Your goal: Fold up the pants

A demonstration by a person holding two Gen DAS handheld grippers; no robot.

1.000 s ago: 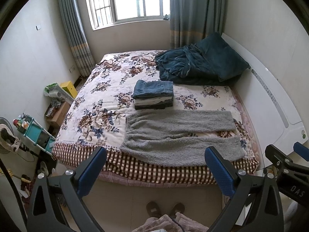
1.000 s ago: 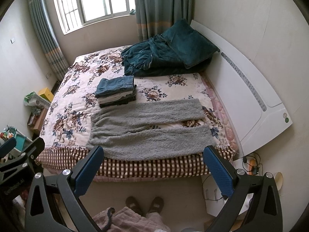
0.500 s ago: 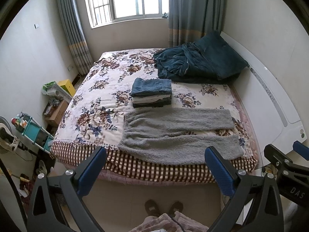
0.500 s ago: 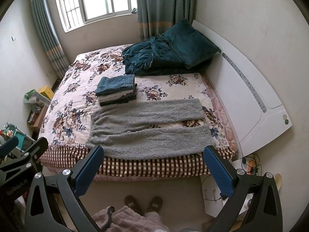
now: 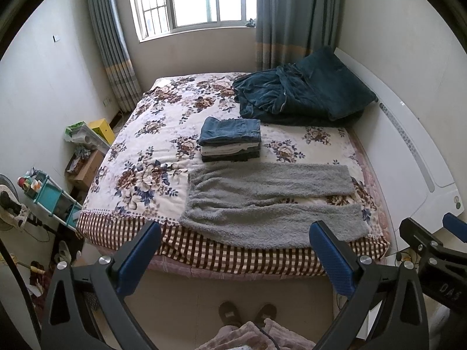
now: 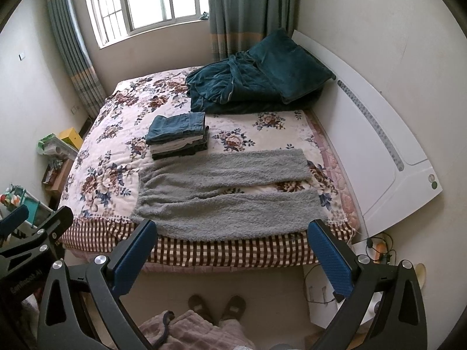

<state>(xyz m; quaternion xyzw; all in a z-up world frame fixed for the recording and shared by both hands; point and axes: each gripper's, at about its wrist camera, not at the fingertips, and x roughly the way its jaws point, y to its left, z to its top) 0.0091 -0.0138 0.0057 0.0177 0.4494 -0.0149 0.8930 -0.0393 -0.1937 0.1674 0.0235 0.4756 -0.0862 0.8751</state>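
Note:
Grey fluffy pants [image 5: 268,201] lie spread flat along the bed's near edge, waist at the left, both legs pointing right. They also show in the right wrist view [image 6: 227,198]. My left gripper [image 5: 236,250] is open and empty, held high above the floor in front of the bed. My right gripper [image 6: 230,250] is open and empty too, beside it; its tip shows at the right of the left wrist view [image 5: 432,250].
A stack of folded clothes [image 5: 230,140] sits on the floral bedspread [image 5: 146,157] behind the pants. A dark teal blanket and pillow [image 5: 303,93] lie by the white headboard [image 5: 414,157]. Shelves and boxes [image 5: 52,195] stand left. My slippered feet [image 5: 248,315] are below.
Both grippers have drifted slightly back and up, so the bed sits a little lower and farther in view. The pants have not moved.

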